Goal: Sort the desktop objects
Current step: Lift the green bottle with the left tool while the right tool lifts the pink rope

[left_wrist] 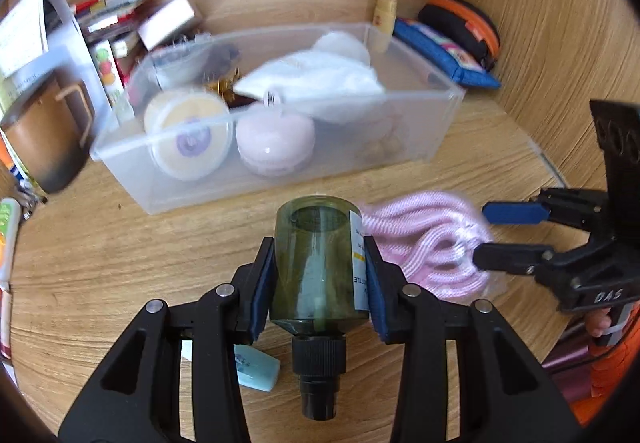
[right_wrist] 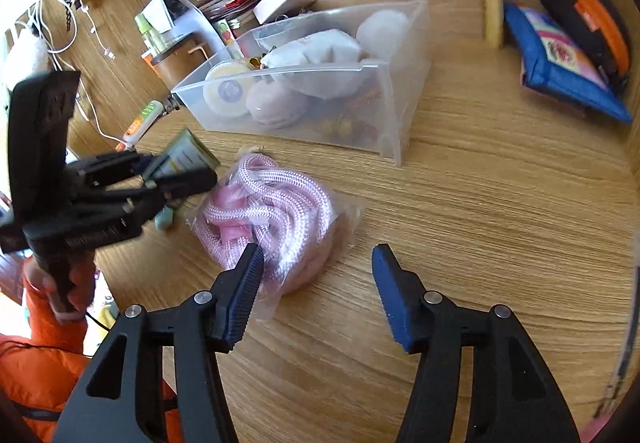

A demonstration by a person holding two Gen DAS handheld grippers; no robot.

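My left gripper (left_wrist: 320, 255) is shut on a dark green bottle (left_wrist: 318, 263) with a black cap, held above the wooden desk in front of a clear plastic bin (left_wrist: 432, 131). The bin holds a round yellow tin (left_wrist: 188, 131), a lilac macaron-shaped case (left_wrist: 276, 143) and a white pouch (left_wrist: 320, 83). A bagged pink rope (right_wrist: 272, 211) lies on the desk; my right gripper (right_wrist: 318, 271) is open, its left finger over the rope's near edge. The left gripper with the bottle (right_wrist: 184, 155) shows left in the right wrist view. The right gripper (left_wrist: 486, 235) shows at the rope in the left wrist view.
A blue pouch (right_wrist: 560, 67) and an orange-black case (right_wrist: 588, 19) lie at the back right corner. A yellow tube (right_wrist: 492, 11) stands behind the bin (right_wrist: 392, 115). A brown mug (left_wrist: 48, 139), boxes and books crowd the back left. A light-blue eraser (left_wrist: 256, 367) lies under my left gripper.
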